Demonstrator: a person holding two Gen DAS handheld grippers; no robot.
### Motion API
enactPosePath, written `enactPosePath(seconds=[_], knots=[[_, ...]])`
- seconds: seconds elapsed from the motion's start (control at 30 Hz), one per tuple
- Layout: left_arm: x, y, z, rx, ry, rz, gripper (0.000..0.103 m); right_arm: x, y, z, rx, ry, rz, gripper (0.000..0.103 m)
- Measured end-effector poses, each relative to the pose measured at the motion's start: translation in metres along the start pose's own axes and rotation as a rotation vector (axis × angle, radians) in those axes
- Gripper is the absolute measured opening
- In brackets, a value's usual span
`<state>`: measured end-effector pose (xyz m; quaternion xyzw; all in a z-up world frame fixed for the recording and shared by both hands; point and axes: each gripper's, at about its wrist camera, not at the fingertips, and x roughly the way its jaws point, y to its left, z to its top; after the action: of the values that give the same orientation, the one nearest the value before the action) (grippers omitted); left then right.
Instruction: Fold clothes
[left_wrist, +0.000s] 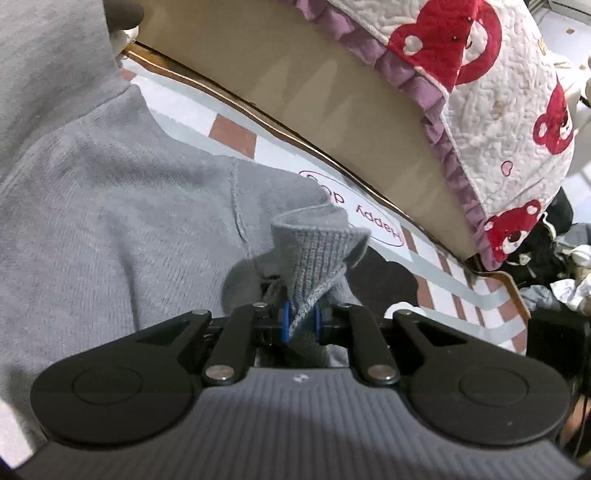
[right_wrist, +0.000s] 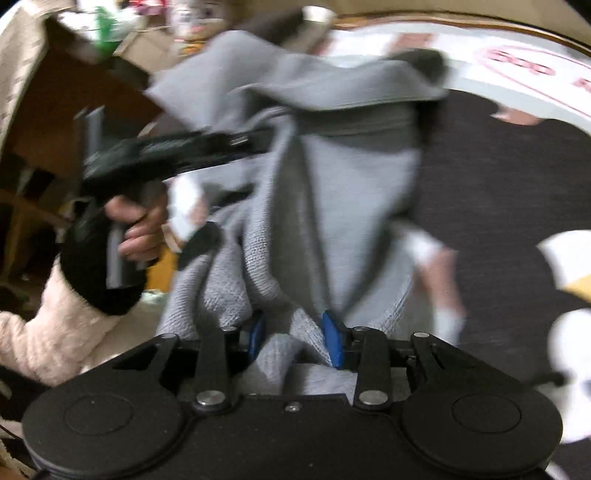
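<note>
A grey knit sweater (left_wrist: 110, 221) fills the left of the left wrist view and hangs lifted in the right wrist view (right_wrist: 332, 192). My left gripper (left_wrist: 300, 321) is shut on a ribbed edge of the sweater, which stands up between its blue pads. My right gripper (right_wrist: 295, 339) is shut on a bunched fold of the sweater. The left gripper also shows in the right wrist view (right_wrist: 177, 151), held by a hand at the left, its tip hidden in the cloth. The right wrist view is blurred.
A checked table cover (left_wrist: 236, 133) with red print lies under the sweater. A cardboard box (left_wrist: 295, 85) and a quilted bear-print cover (left_wrist: 498, 92) stand behind it. A dark garment (right_wrist: 498, 192) lies on the table at the right. Clutter sits at both sides.
</note>
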<state>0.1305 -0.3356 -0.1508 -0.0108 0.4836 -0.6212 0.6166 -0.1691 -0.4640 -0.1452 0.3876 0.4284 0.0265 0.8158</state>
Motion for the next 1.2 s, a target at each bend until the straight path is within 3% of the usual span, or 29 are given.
enactPosePath(seconds=[0.07, 0.17, 0.23, 0.37, 0.43, 0.53, 0.63, 0.67, 0.77, 0.87, 0.9, 0.97, 1.07, 1.13, 1.17, 1.2], knots=[[-0.004, 0.003, 0.001, 0.0, -0.001, 0.019, 0.012, 0.014, 0.021, -0.012, -0.01, -0.019, 0.036, 0.041], [-0.003, 0.011, 0.0, -0.023, 0.011, 0.054, 0.012, 0.016, 0.042, -0.017, -0.115, -0.046, -0.07, 0.042], [0.0, 0.014, -0.002, -0.019, 0.022, 0.087, 0.012, 0.001, 0.039, -0.01, -0.094, -0.081, -0.095, 0.043], [0.003, 0.016, -0.001, -0.007, 0.027, 0.116, 0.012, -0.041, 0.006, 0.013, 0.049, -0.204, -0.156, 0.05], [0.002, 0.016, 0.001, -0.003, 0.023, 0.111, 0.012, -0.053, -0.015, 0.027, 0.128, -0.223, -0.213, 0.052], [0.002, 0.016, 0.001, 0.0, 0.019, 0.1, 0.012, -0.048, -0.053, 0.046, 0.25, -0.168, -0.255, 0.052], [0.002, 0.019, 0.001, -0.001, 0.012, 0.08, 0.013, -0.029, -0.078, 0.053, 0.302, -0.116, -0.361, 0.052], [0.002, 0.02, 0.001, -0.001, 0.011, 0.074, 0.013, -0.022, -0.086, 0.056, 0.329, -0.087, -0.365, 0.052], [0.003, 0.022, 0.001, -0.008, 0.011, 0.059, 0.015, -0.01, -0.105, 0.046, 0.485, 0.003, -0.261, 0.054], [0.001, 0.025, 0.002, -0.029, 0.007, 0.047, 0.024, -0.01, -0.09, 0.03, 0.532, 0.01, -0.21, 0.054], [0.002, 0.026, 0.003, -0.04, 0.003, 0.044, 0.033, -0.01, -0.084, 0.026, 0.539, 0.012, -0.197, 0.054], [0.005, 0.027, 0.003, -0.062, 0.004, 0.032, 0.042, -0.006, -0.07, 0.017, 0.527, -0.004, -0.165, 0.054], [0.017, 0.024, 0.001, -0.052, 0.04, -0.003, 0.05, 0.006, -0.032, 0.008, 0.414, -0.014, -0.136, 0.049], [0.021, 0.022, -0.002, -0.048, 0.058, -0.017, 0.047, 0.018, -0.002, 0.003, 0.307, -0.018, -0.143, 0.041], [0.019, 0.019, -0.004, -0.052, 0.05, -0.017, 0.022, 0.022, 0.011, 0.001, 0.252, -0.021, -0.163, 0.039], [0.014, 0.017, -0.006, -0.053, 0.037, -0.019, 0.014, 0.027, 0.025, -0.001, 0.198, -0.023, -0.184, 0.039]])
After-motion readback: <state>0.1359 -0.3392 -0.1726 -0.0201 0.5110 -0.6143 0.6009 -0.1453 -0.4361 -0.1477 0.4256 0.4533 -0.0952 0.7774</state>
